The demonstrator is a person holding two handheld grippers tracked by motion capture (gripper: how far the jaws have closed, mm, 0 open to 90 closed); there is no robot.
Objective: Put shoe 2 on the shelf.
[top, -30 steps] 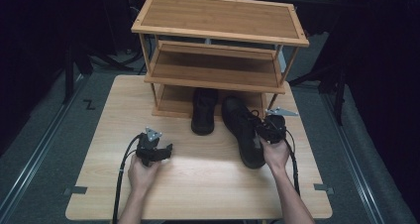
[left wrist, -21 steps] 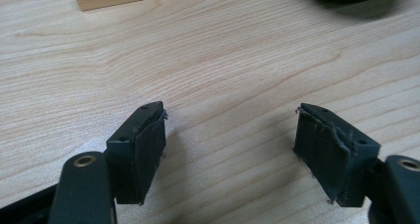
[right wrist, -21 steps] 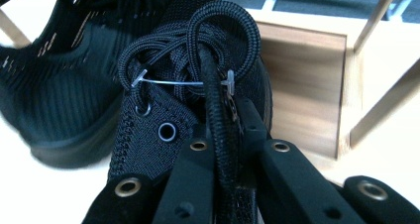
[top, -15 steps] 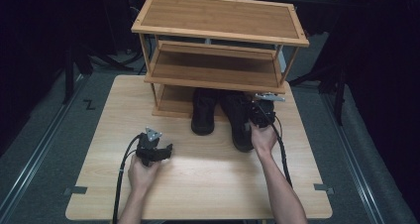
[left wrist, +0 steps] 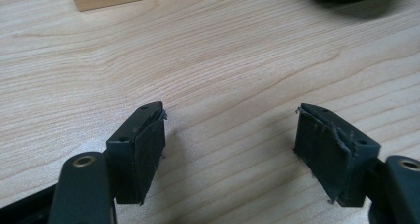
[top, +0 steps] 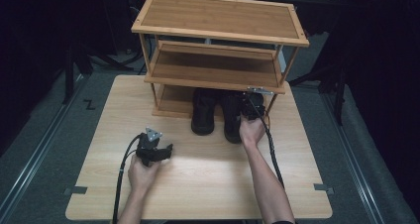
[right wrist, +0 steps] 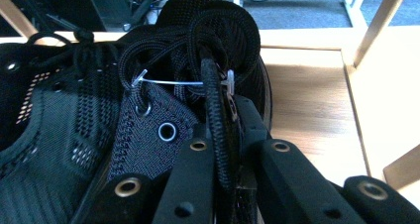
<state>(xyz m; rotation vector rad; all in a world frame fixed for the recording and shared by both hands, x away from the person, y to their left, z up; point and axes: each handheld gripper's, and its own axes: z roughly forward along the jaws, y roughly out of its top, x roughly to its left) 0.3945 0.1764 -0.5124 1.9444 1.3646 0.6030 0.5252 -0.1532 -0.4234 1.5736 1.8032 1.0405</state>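
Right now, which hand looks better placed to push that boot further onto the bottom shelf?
The right. Its tool is shut on the right boot at the shelf. The left tool rests open on the table, away from both boots.

Two black lace-up boots (top: 218, 112) stood side by side at frame centre, heels under the wooden rack's (top: 218, 40) lowest shelf.

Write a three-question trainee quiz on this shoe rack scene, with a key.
1. True or false: the left gripper is shut on a shoe.
2. What does the right gripper clamp? A) rack post B) right boot's collar C) cable
3. Fill in: both boots sit on the rack's ____ shelf.

Key:
1. False; it rests open on the table.
2. B, the right boot.
3. Bottom; the left boot and its mate stand under the wooden rack.
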